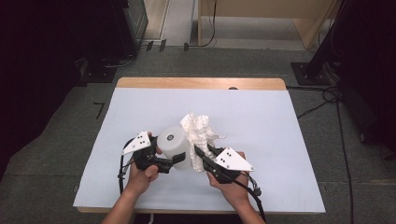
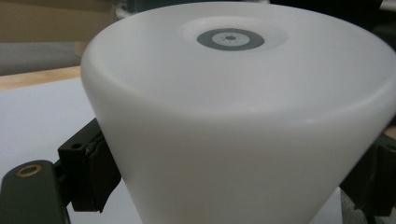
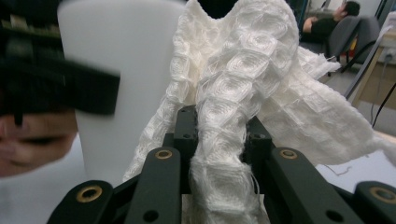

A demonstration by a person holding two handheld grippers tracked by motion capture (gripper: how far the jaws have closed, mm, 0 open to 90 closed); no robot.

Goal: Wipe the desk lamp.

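1. Holding steady: the left gripper (image 1: 179, 159) has its fingers spread wide around the flank of a white translucent cup (image 1: 175, 145), pads pressing both sides; the cup sits tipped over the tabletop (image 1: 261, 121), base turned up toward the high camera
2. The right gripper (image 1: 201, 156) has its fingers pressed nearly together on a bunch of white textured cloth (image 1: 198, 128); the free cloth rises just beside the cup, touching its wall
3. Judged purpose: one hand fixes the cup so it cannot roll or slide while the other brings the cloth against it, likely to wipe it. A pinch low on the cloth leaves a loose wad free to rub
4. Left gripper view: the cup's (image 2: 233, 121) base with a grey ring mark (image 2: 230, 39), and one dark finger pad (image 2: 95, 172) bearing on its side; contact detail that the high view cannot resolve
5. Right gripper view: cloth (image 3: 233, 98) squeezed between the fingers (image 3: 187, 126), waffle weave and frayed threads visible, cup (image 3: 126, 70) just behind
6. High view alone gives the layout: both hands near the tabletop's near edge
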